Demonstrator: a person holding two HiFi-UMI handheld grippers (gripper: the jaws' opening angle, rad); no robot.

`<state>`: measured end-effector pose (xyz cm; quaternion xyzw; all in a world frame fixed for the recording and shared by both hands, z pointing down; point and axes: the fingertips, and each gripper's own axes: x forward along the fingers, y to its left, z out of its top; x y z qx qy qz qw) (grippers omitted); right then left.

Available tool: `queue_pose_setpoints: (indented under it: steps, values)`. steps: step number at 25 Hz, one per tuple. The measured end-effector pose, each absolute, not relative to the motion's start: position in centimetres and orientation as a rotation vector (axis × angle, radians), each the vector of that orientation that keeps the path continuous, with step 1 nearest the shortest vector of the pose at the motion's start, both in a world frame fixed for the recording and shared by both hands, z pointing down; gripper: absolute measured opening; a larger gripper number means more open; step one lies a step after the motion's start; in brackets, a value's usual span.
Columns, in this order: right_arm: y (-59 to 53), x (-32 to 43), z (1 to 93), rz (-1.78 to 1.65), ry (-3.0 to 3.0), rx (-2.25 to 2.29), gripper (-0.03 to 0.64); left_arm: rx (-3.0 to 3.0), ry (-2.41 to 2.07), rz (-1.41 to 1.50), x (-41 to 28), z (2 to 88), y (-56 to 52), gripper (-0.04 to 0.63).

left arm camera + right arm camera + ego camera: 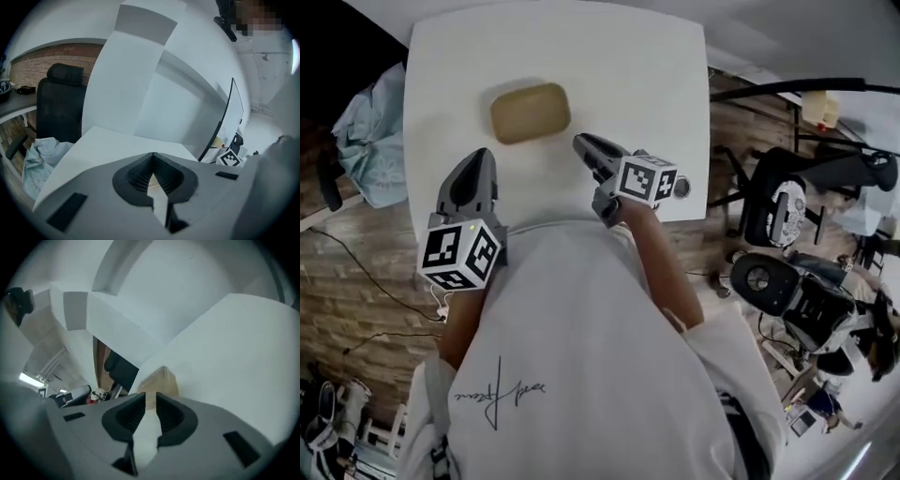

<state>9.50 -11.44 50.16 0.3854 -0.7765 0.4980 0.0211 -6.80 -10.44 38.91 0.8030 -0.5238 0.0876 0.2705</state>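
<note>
Tan block (531, 112) was found on white table (656, 84), long axis crosswise | located just ahead-left of right gripper (584, 145), jaws narrowly parted, empty | left gripper (478, 161) was noted pressed shut, marginally farther.

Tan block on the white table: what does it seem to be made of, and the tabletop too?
The tan block looks like soft foam or sponge: matte, dull surface, rounded corners; the pictures leave it open. The table looks like smooth white laminate or painted board: flat, even, no grain showing.
</note>
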Motion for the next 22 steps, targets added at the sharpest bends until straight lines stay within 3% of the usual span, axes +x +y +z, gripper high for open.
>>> queue_pose_setpoints:
  steps: [15, 22]
  values:
    - [-12.8, 9.8, 53.9, 2.081, -2.320, 1.167, 0.075, 2.116, -1.404, 0.247, -7.0, 39.9, -11.0, 0.008]
    - [-13.0, 9.9, 55.2, 2.161, -2.284, 1.111, 0.075, 2.122, -1.378, 0.277, -6.6, 40.3, -11.4, 0.008]
